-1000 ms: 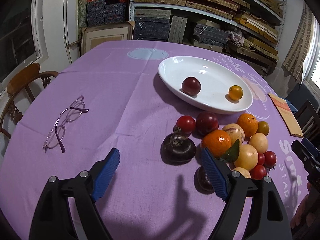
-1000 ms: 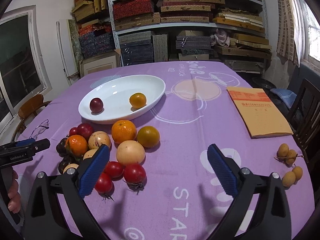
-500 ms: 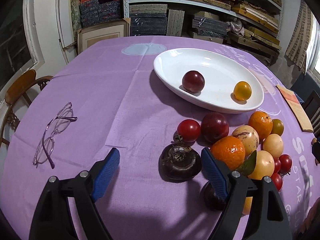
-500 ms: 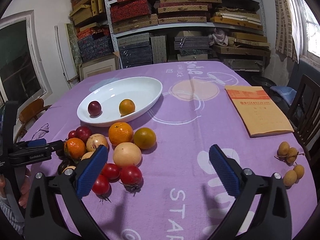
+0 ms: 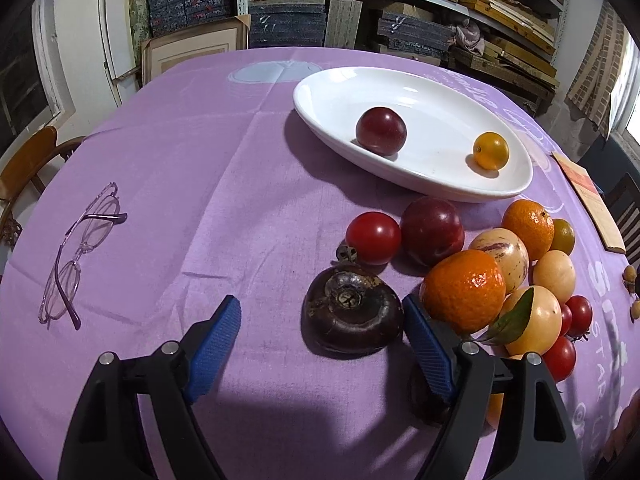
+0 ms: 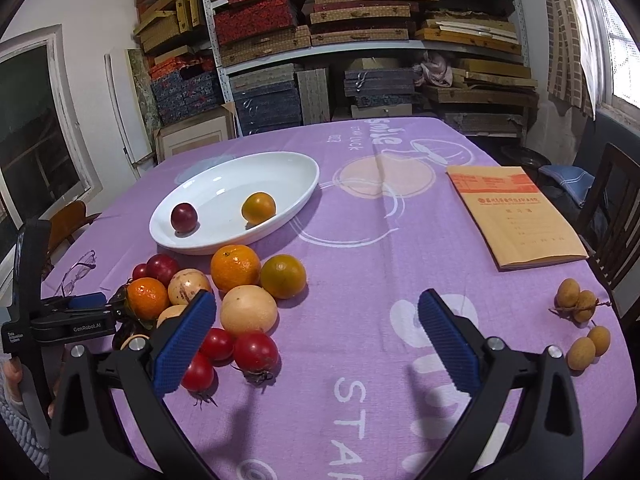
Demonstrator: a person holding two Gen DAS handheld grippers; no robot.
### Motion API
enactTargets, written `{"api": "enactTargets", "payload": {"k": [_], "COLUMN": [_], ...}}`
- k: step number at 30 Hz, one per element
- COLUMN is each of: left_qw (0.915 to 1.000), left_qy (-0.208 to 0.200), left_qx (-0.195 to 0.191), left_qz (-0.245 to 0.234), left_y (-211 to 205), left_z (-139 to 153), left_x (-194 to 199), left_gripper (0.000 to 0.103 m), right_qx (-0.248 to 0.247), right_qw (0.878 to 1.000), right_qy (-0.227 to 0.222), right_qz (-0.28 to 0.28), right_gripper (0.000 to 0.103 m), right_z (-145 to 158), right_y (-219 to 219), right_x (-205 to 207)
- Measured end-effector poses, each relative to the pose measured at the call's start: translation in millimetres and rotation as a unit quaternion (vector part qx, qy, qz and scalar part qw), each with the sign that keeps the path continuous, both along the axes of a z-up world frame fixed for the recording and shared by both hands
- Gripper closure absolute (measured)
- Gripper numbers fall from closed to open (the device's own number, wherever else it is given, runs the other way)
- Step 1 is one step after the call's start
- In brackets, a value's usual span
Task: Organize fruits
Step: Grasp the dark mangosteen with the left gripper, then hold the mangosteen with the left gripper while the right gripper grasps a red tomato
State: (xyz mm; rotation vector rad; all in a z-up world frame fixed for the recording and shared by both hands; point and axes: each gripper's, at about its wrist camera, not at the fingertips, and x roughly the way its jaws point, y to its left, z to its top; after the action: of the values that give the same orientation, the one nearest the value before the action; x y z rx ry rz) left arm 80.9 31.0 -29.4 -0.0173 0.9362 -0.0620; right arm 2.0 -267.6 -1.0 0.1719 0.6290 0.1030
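A home storeroom doubling as dining space: metal shelves (image 6: 360,44) crammed w/ old cloth-covered boxes (image 6: 256,20) and a framed picture (image 5: 192,52) propped below, plus a table (image 6: 360,240) in printed purple cloth and wooden chairs (image 5: 24,168) (carved).

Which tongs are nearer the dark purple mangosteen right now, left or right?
Left. The left tongs are open with the dark purple mangosteen just ahead, beside their right pad. The right tongs hover open over bare cloth, across the fruit pile.
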Motion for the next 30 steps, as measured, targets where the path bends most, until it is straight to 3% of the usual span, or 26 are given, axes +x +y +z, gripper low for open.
{"api": "enactTargets", "payload": {"k": [7,12,20,30], "left_qw": [0.9999,0.9994,0.9994,0.9982], "left_qy": [-0.005,-0.008,-0.014,-0.051], "left_qx": [-0.006,-0.014,-0.021,-0.013], "left_qz": [-0.013,-0.03,-0.024,0.03], "left_y": [-3.5,-9.2,-2.6,23.9], "left_z": [0.4,2.2,5.1,22.5], "left_x": [0.2,-0.4,-6.0,-47.1], "left_gripper": [0.031,0.053,0.054,0.054], "right_qx": [-0.002,-0.001,-0.002,-0.035], "right_qw": [1.0,1.0,1.0,0.998], "right_qy": [0.001,0.004,0.01,0.028], "right_qz": [0.0,0.001,0.0,0.036], "right_gripper": [0.004,0.004,0.004,0.004], "right_z": [0.0,-0.5,-2.7,-10.2], "right_y": [-0.4,-0.8,-2.5,18.3], "right_x": [-0.8,-0.5,-0.7,2.9]}}
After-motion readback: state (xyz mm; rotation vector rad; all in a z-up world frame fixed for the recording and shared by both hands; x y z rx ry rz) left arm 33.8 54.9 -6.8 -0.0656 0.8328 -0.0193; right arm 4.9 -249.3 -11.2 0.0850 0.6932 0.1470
